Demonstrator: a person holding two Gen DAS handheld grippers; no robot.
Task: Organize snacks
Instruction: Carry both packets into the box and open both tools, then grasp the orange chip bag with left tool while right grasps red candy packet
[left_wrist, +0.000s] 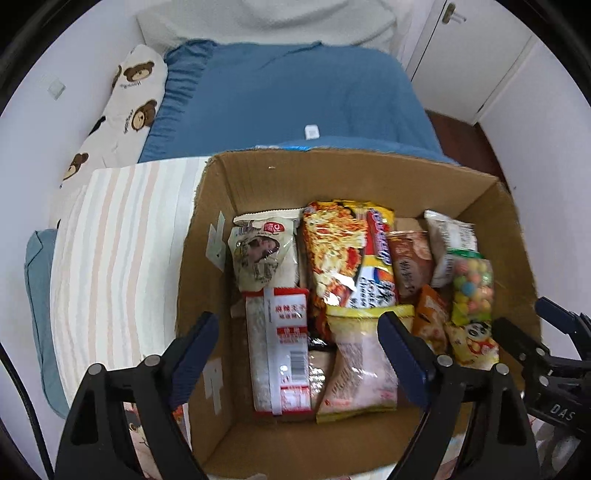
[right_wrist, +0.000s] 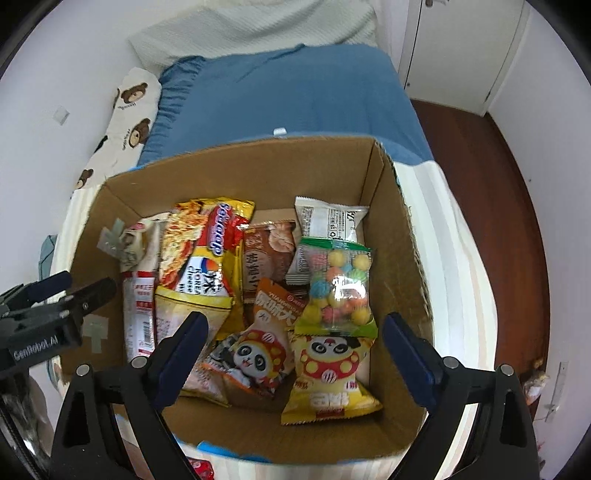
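An open cardboard box (left_wrist: 258, 177) (right_wrist: 251, 162) stands on the bed and holds several snack packets. Among them are a yellow noodle pack (left_wrist: 340, 251) (right_wrist: 195, 236), a red-and-white packet (left_wrist: 280, 347), a bag of coloured candy balls (left_wrist: 472, 284) (right_wrist: 338, 288) and two panda packets (right_wrist: 328, 373). My left gripper (left_wrist: 299, 343) is open and empty above the box's left half. My right gripper (right_wrist: 295, 343) is open and empty above the box's right half. Each gripper shows at the edge of the other's view.
The box rests on a striped cloth (left_wrist: 122, 236) over a blue bedspread (left_wrist: 295, 88) (right_wrist: 288, 96). A bear-print pillow (left_wrist: 125, 107) lies along the left wall. Dark wooden floor (right_wrist: 491, 177) and white cupboard doors (right_wrist: 461, 48) are on the right.
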